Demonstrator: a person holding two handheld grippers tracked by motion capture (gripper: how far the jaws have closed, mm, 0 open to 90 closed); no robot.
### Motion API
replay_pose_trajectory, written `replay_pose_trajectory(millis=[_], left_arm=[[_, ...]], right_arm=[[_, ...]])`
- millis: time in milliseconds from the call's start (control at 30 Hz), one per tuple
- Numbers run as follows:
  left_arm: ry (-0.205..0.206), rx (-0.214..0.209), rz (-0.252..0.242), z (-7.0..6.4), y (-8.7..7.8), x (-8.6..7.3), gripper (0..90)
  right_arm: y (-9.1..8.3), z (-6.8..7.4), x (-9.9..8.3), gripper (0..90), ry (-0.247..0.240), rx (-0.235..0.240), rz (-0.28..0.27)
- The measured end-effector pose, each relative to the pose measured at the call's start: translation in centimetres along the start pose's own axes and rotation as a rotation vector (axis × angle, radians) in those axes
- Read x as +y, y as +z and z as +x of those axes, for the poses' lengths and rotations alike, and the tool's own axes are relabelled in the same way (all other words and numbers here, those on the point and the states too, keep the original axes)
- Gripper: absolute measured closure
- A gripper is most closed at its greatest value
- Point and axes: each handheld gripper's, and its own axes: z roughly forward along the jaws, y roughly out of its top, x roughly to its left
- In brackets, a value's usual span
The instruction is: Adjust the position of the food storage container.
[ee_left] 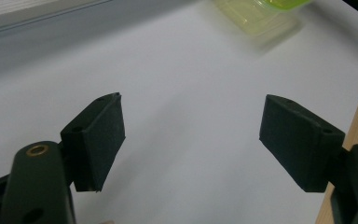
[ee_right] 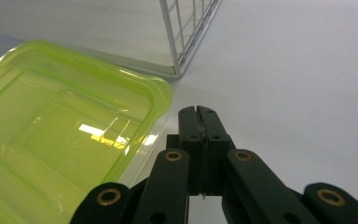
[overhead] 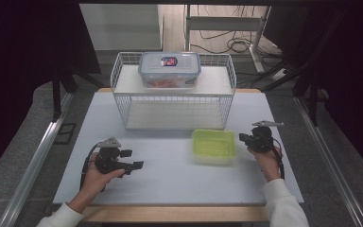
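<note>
Green-lidded container (overhead: 213,145) judged light, slick, thin-walled; best gripped at lid rim. Right hand-held gripper (overhead: 242,137) is pressed together just beside it; left hand-held gripper (overhead: 133,159) is spread apart.

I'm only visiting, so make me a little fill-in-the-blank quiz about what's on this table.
1. The lid of the box beside the right tool is coloured ____.
2. The jaws of the left tool stand ____.
3. The jaws of the right tool are ____.
4. The blue-lidded box sits on top of the wire ____.

Missing words: green; open; shut; basket
</note>
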Motion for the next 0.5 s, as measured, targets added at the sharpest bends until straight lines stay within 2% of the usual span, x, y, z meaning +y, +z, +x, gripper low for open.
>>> replay_pose_trajectory(millis=[267, 500], left_arm=[[0.001, 0.002, 0.008, 0.1, 0.2, -0.1, 22.4], [0.001, 0.002, 0.008, 0.1, 0.2, -0.1, 22.4]], right_arm=[[1.0, 0.2, 0.7, 89.2, -0.005, -0.005, 0.039], [1.9, 1.0, 1.3, 89.3, -0.042, 0.000, 0.057]])
